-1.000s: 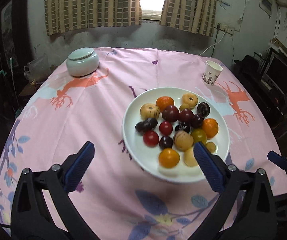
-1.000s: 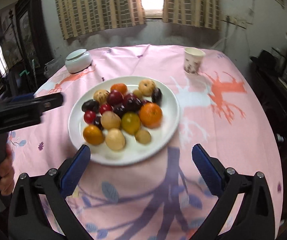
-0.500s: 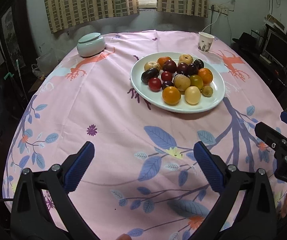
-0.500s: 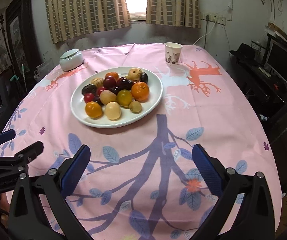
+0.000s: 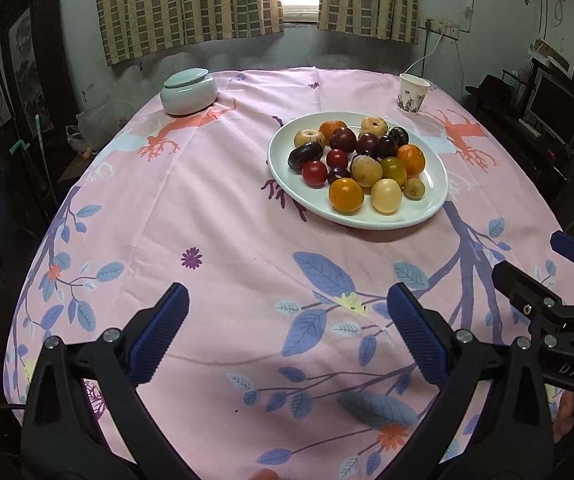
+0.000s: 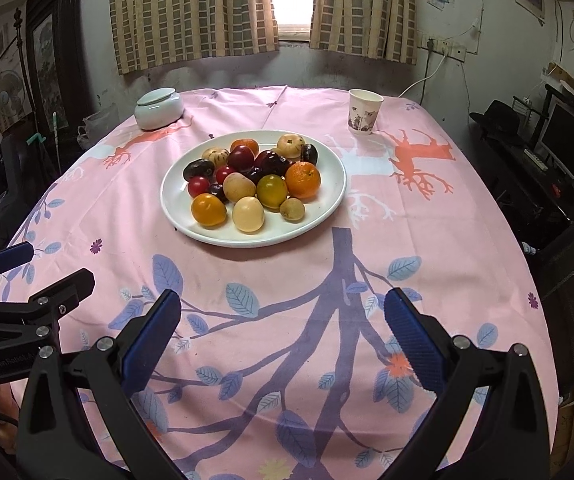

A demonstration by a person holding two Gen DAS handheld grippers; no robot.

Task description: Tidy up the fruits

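Observation:
A white plate (image 5: pixel 283 168) (image 6: pixel 329 204) holds several mixed fruits: oranges, red and dark plums, pale yellow ones. It sits on the pink cloth past the table's middle. My left gripper (image 5: pixel 287 334) hangs open over the near edge, well short of the plate, nothing between its blue pads. My right gripper (image 6: pixel 283 332) is likewise open and empty, near the front edge, with the plate ahead and slightly left. Each gripper shows at the side of the other's view.
A pale lidded ceramic jar (image 5: pixel 188 91) (image 6: pixel 158 109) stands at the far left of the table. A paper cup (image 5: pixel 413 93) (image 6: pixel 363 111) stands at the far right. Dark furniture and monitors line the right side; curtains and a window are behind.
Both grippers have pulled back from the plate toward the table's near edge, so the plate now looks smaller and farther. Both stayed open and empty.

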